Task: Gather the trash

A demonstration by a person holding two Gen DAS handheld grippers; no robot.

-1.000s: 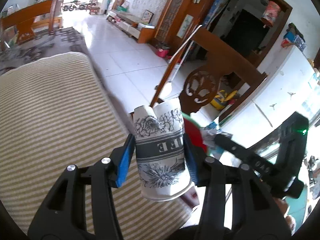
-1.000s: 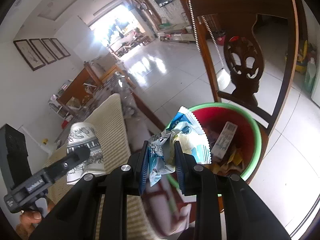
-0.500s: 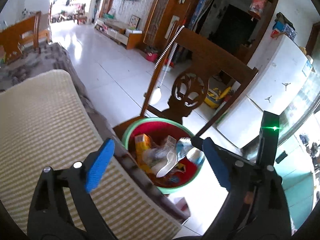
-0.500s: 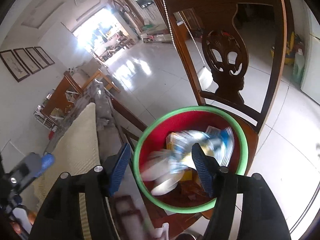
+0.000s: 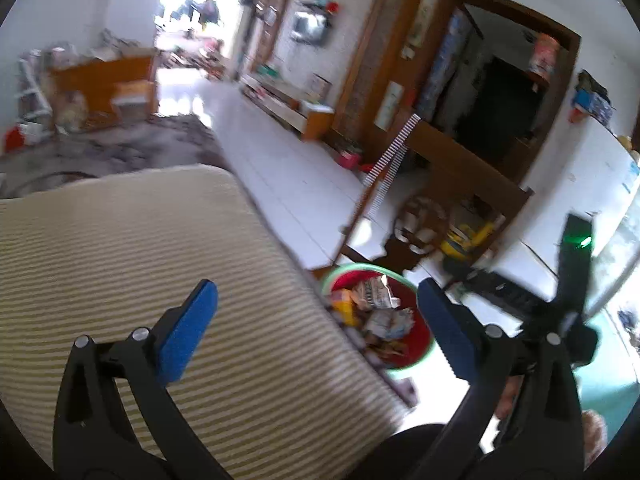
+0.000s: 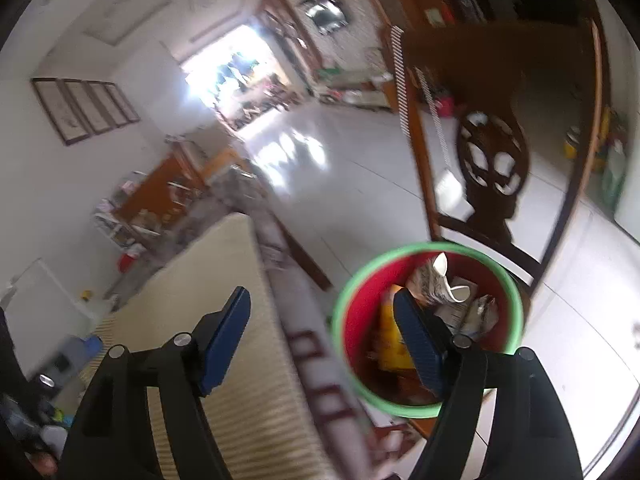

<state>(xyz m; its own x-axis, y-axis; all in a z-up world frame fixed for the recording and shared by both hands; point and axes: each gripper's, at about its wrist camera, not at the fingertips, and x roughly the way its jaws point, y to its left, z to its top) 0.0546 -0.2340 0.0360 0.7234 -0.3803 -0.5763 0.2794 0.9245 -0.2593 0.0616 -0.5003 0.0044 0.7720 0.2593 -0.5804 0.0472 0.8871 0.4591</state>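
Observation:
A red basin with a green rim sits on a wooden chair seat beside the striped table. It holds trash: the crushed paper cup, a crumpled wrapper and a yellow pack. My left gripper hangs above the table edge near the basin, its jaws still opening, with nothing between them. My right gripper hovers left of the basin; its jaws are opening too and hold nothing.
A table with a striped cream cloth fills the left. The dark wooden chair back rises behind the basin. White tiled floor stretches towards a bright doorway. A white cabinet stands right.
Both grippers let go: the paper cup and the wrapper dropped into the basin. The jaws spread wide and both grippers rose and drew back from it.

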